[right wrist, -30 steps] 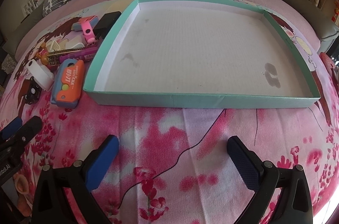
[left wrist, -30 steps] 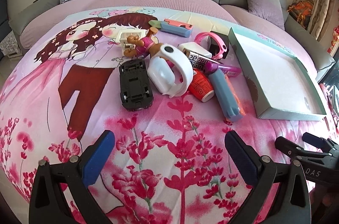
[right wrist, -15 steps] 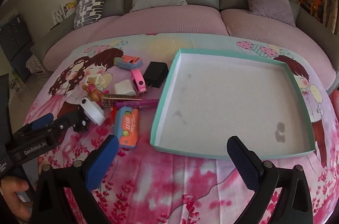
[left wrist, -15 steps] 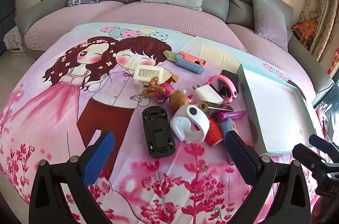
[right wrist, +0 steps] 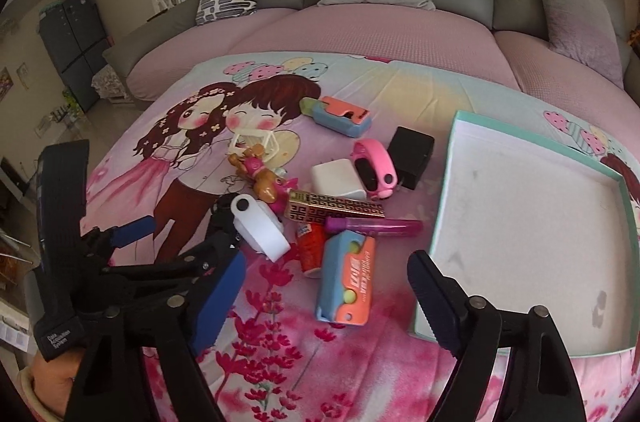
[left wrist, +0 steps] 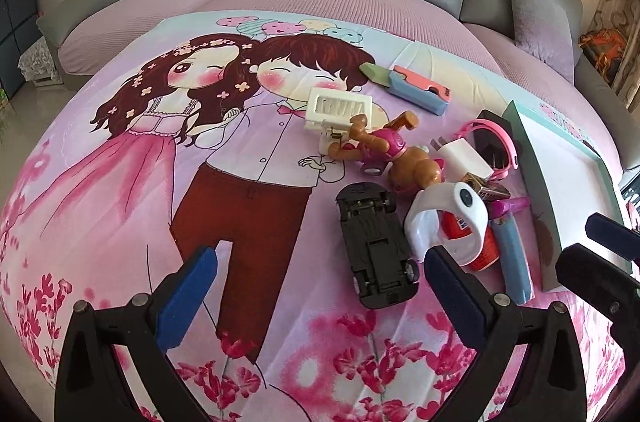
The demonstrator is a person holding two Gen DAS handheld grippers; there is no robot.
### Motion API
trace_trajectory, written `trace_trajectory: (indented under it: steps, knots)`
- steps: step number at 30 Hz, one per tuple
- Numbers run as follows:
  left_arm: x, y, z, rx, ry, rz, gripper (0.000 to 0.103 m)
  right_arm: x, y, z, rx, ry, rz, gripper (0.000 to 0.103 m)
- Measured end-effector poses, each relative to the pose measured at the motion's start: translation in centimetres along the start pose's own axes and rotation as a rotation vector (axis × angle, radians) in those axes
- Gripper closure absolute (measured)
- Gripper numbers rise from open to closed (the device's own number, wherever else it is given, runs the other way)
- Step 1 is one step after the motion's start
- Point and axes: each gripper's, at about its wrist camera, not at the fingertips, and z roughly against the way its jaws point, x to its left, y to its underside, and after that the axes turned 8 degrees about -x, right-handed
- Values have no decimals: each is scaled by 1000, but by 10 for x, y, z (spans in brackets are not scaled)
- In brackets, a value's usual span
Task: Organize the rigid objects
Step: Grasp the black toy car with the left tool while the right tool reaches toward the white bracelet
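- While both grippers are held above the printed blanket (left wrist: 120,182), nothing is gripped by either of them.
- The left gripper (left wrist: 320,286) is seen with its jaws wide apart; only blanket and the tail of the black toy car (left wrist: 374,242) lie between its blue pads (left wrist: 186,298).
- The right gripper (right wrist: 326,302) is also open — its jaws have just been closing a little, with nothing pressed between them.
- The teal tray (right wrist: 444,206) is taken as landmark; its white floor is bare.
- Just beside its left wall the pile of toys is found: a purple tube (right wrist: 374,225), a blue and orange case (right wrist: 346,280), a gold patterned box (right wrist: 334,210), a white charger (right wrist: 338,179), a pink watch (right wrist: 372,171) and a black adapter (right wrist: 411,156).
- Further from the tray a brown doll (left wrist: 384,154), a white round device (left wrist: 448,222) and the car are placed, the car lying upside down.
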Motion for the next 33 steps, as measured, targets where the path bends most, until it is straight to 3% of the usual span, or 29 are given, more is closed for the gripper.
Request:
trace_trajectory:
  steps: [13, 23, 28, 30, 33]
  knots:
    - [12, 1, -8, -1, 14, 4, 2, 28, -6, -45, 59, -93, 28, 37]
    - [-2, 1, -11, 2, 48, -27, 2, 36, -5, -50, 66, -114, 49, 70]
    - [-8, -2, -15, 4, 48, -26, 2, 29, -7, -47, 53, -112, 17, 73]
    - [-9, -3, -16, 4, 56, -22, 3, 24, -7, -44, 45, -112, -1, 81]
    - [-12, -4, -18, 9, 65, -21, 8, 19, -9, -40, 30, -114, -23, 83]
